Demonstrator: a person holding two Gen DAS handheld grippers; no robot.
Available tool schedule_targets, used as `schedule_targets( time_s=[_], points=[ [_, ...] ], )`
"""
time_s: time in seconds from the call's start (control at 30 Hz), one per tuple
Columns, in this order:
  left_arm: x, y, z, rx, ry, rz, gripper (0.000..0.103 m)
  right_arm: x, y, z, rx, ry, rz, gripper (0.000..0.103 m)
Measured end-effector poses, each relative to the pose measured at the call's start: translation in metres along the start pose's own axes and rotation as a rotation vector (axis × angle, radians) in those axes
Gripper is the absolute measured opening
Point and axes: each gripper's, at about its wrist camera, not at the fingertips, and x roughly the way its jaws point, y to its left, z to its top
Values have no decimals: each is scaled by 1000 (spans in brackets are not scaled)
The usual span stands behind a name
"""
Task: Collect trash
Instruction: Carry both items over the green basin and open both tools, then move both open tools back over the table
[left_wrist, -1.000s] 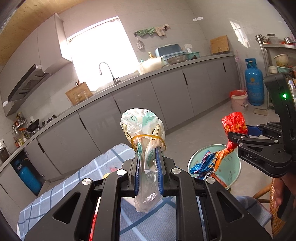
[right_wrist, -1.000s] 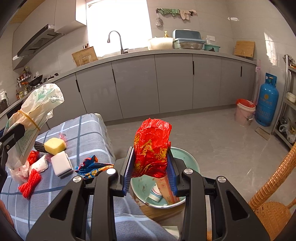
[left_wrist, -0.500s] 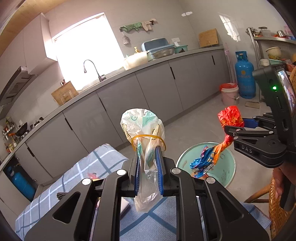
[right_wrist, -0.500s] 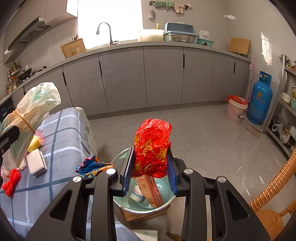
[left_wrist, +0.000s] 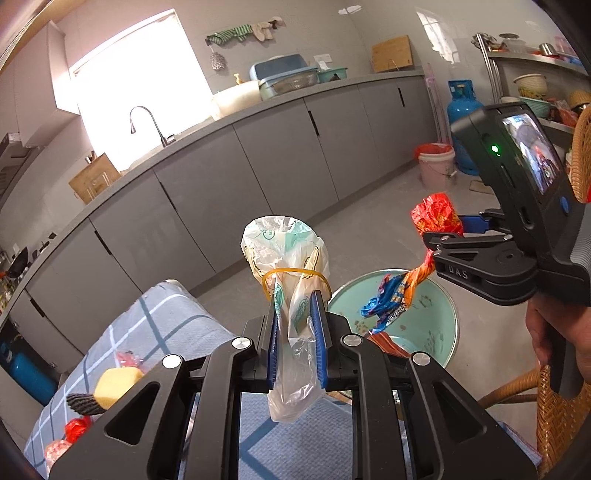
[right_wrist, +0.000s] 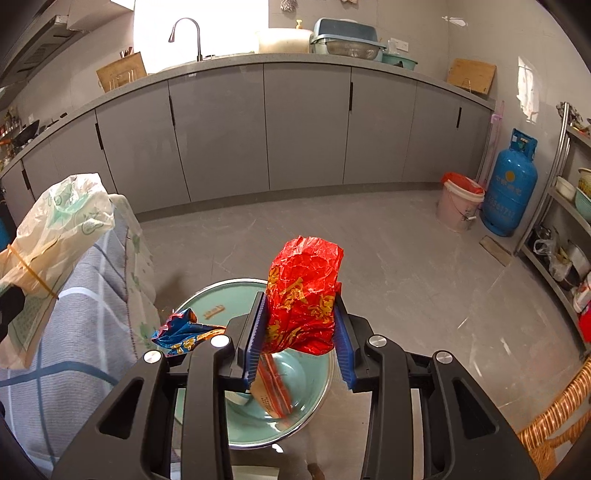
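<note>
My left gripper (left_wrist: 298, 325) is shut on a clear plastic bag (left_wrist: 286, 254) tied with a yellow rubber band, held above the checked tablecloth (left_wrist: 162, 325). My right gripper (right_wrist: 299, 332) is shut on a red and blue snack wrapper (right_wrist: 303, 291) and holds it over the pale green basin (right_wrist: 236, 295) on the floor. The wrapper's blue tail (right_wrist: 184, 330) hangs to the left. The basin also shows in the left wrist view (left_wrist: 439, 325), with the right gripper (left_wrist: 447, 225) and wrapper (left_wrist: 436, 214) above it. A carton and a small cup lie in the basin.
On the tablecloth lie a yellow sponge (left_wrist: 116, 382), a dark scrubber and red scraps (left_wrist: 75, 430). A wicker chair (right_wrist: 554, 417) stands at the right. A pink bucket (right_wrist: 460, 201), a blue gas cylinder (right_wrist: 511, 184) and a metal shelf stand by the grey cabinets.
Both grippers have moved right, away from the table. The red wrapper now hangs over the basin, and the basin fills more of the right wrist view. Both grips are unchanged.
</note>
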Motion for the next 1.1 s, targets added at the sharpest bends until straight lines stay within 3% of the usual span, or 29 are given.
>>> schedule_targets(
  time_s=[0.17, 0.2, 0.27, 0.3, 0.37, 0.43, 0.47, 0.57, 0.7, 1.1],
  points=[
    [21, -15, -3, 22, 27, -19, 22, 22, -3, -2, -8, 15, 2, 40],
    [24, -17, -4, 26, 33, -24, 25, 26, -4, -3, -2, 13, 4, 43],
    [31, -21, -5, 33, 44, -26, 38, 34, -7, -4, 11, 17, 3, 63],
    [34, -23, -6, 37, 44, -16, 45, 36, -9, -4, 21, 15, 3, 66],
    [37, -25, -9, 49, 52, -22, 46, 39, -12, -6, 32, 15, -7, 69],
    [38, -25, -11, 51, 54, -14, 60, 39, -16, -9, 50, 18, -7, 70],
    [36, -24, -12, 50, 52, -7, 61, 37, -18, -11, 59, 17, -8, 73],
    [32, -19, -13, 33, 54, 7, 62, 30, -21, -16, 85, 14, -2, 76],
    [15, -5, -15, 5, 39, 36, 74, 10, -20, -22, 114, 3, 9, 80],
    [-49, 56, -29, -100, 7, 135, 76, -57, 17, -38, 168, -61, 89, 89]
  ],
)
